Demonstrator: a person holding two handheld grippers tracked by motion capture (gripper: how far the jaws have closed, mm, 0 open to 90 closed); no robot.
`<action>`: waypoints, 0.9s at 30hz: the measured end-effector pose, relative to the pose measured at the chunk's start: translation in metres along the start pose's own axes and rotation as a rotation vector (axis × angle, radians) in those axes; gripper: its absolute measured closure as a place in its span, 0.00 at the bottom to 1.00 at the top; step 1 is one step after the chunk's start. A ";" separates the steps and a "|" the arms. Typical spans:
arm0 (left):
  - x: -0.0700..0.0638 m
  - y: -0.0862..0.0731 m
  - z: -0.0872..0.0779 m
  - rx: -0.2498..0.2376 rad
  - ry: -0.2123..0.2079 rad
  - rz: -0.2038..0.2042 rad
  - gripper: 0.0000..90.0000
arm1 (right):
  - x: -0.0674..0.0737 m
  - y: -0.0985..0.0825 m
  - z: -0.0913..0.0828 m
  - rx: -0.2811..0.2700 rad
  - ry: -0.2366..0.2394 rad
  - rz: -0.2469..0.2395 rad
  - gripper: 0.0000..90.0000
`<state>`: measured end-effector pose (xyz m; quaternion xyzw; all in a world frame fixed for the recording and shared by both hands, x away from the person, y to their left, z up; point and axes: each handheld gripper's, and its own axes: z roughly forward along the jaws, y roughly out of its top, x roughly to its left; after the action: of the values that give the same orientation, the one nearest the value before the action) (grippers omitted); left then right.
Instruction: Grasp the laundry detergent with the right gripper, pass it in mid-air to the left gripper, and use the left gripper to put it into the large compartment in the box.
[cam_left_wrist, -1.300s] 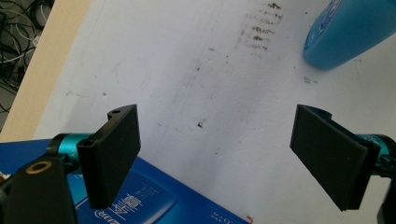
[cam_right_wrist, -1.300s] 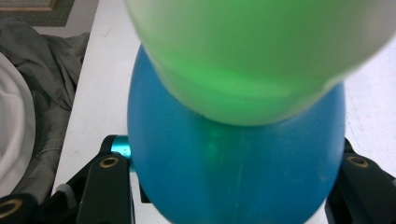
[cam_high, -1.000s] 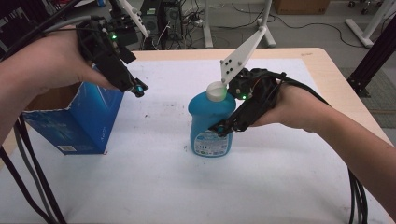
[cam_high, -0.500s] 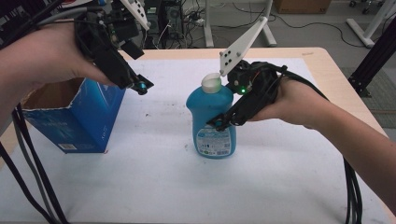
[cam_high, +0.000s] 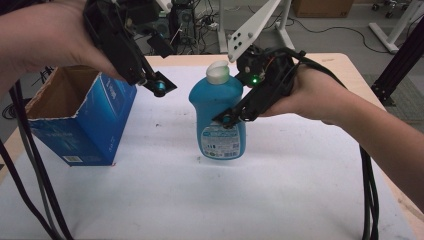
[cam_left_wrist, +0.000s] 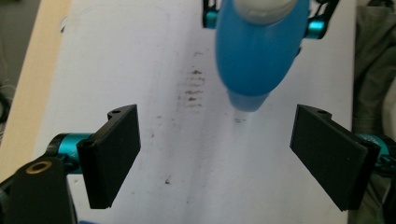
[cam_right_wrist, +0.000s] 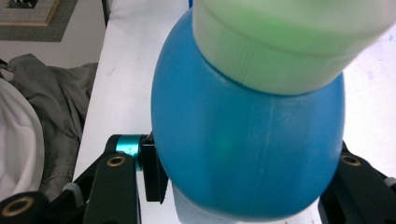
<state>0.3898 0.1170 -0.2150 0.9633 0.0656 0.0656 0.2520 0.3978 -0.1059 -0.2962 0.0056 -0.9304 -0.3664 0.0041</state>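
Observation:
A blue bottle (cam_high: 217, 107) with a white cap hangs upright just above the white table cover, and my right gripper (cam_high: 227, 117) is shut on its body from the right. In the right gripper view the bottle (cam_right_wrist: 243, 149) sits between the two jaws of my right gripper (cam_right_wrist: 243, 186), cap toward the camera. My left gripper (cam_high: 160, 87) is open and holds nothing, raised over the right wall of the blue box. In the left gripper view my left gripper (cam_left_wrist: 217, 158) has wide-set pads, and the bottle (cam_left_wrist: 257, 51) shows farther off.
An open blue cardboard box (cam_high: 80, 125) stands at the left of the table. The white cover (cam_high: 280, 190) spreads over the wooden table. Black cables (cam_high: 370, 190) trail along both sides. Grey and white cloth (cam_right_wrist: 51, 116) lies beyond the table edge.
Both hands have risen. The bottle has come up off the table in the right gripper's hold. The left gripper has lifted above the box, still open.

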 end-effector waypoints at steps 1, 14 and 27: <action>0.000 0.003 0.000 -0.004 -0.011 0.003 0.18 | 0.000 0.002 0.000 -0.004 -0.003 -0.007 0.50; -0.004 0.030 0.007 0.045 -0.090 0.064 0.18 | 0.002 0.025 -0.003 -0.019 0.014 -0.028 0.50; -0.006 0.042 0.022 0.069 -0.110 0.064 0.18 | 0.003 0.030 -0.003 -0.034 0.025 -0.030 0.50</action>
<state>0.3916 0.0698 -0.2137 0.9751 0.0231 0.0182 0.2196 0.3946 -0.0859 -0.2735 0.0240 -0.9238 -0.3821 0.0102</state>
